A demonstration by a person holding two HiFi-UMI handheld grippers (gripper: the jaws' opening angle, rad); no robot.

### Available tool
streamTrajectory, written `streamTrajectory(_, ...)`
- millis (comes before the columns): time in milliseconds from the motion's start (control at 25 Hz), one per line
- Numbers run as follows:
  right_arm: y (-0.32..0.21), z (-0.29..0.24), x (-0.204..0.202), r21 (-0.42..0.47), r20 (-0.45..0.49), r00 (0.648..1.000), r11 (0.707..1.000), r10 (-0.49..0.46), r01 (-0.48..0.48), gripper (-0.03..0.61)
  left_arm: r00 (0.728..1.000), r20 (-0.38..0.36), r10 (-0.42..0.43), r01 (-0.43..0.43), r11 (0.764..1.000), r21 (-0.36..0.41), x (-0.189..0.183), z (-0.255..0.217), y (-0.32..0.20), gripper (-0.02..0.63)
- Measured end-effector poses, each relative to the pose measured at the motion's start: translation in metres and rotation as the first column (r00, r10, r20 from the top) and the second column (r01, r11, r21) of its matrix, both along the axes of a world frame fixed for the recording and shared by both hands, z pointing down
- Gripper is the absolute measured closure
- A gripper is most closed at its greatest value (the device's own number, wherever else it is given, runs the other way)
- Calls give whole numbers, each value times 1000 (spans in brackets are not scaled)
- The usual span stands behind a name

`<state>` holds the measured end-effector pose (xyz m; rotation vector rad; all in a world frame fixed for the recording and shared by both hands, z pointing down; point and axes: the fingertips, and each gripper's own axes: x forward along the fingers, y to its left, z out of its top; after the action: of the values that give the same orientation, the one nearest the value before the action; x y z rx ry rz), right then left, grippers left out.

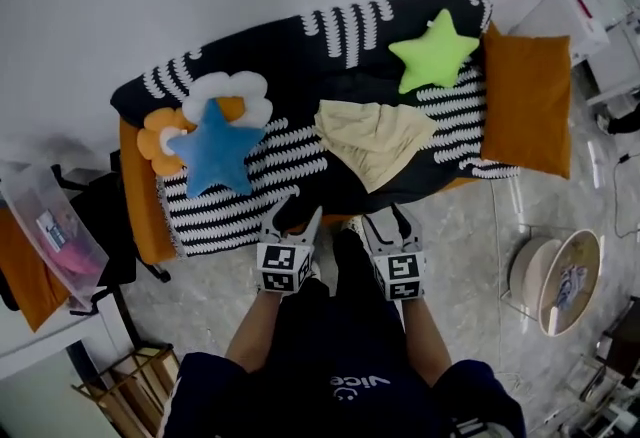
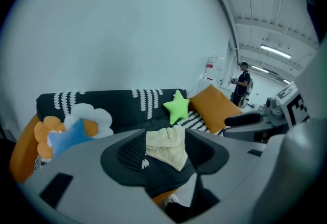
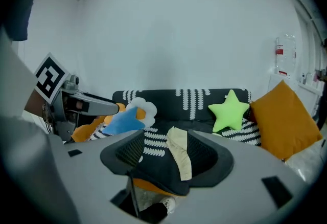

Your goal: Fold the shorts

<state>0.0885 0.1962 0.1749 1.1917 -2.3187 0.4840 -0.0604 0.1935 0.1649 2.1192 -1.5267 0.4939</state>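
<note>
The sofa [image 1: 143, 211] before you wears a striped throw [image 1: 250, 196]. Cream shorts [image 1: 375, 138] lie just beyond your right gripper [image 1: 385, 221], and a blue star cushion [image 1: 215, 148] lies beyond and left of your left gripper [image 1: 292, 216].

The shorts [image 1: 375, 141] look matt — soft cloth (creased).

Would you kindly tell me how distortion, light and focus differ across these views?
Head view: evenly lit, the shorts crisp, slight bowing at the edges. Left gripper view: heavy fisheye, dark corners, bright ceiling lamp. Right gripper view: same fisheye, green star pillow sharp.
</note>
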Motion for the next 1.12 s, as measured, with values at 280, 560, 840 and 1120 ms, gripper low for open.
streamTrajectory(280, -52, 25, 15, -68, -10, 999, 997, -48, 47, 321, 998, -20, -55, 53, 996, -70, 16, 23, -61, 391)
streamTrajectory(560, -80, 58, 23, -98, -38, 999, 995, 6, -9, 321, 1000, 12, 14, -12, 988, -152, 20, 68, -99, 391)
streamTrajectory(840, -90, 116, 22, -143, -110, 993, 989, 32, -47, 334, 992, 20, 126, -115, 953, -279, 17, 144, -130, 391)
streamTrajectory(1120, -88, 189, 15, -208, -163, 985, 975, 51, -85, 347, 979, 46, 197, -165, 912, -376, 11, 219, -139, 402)
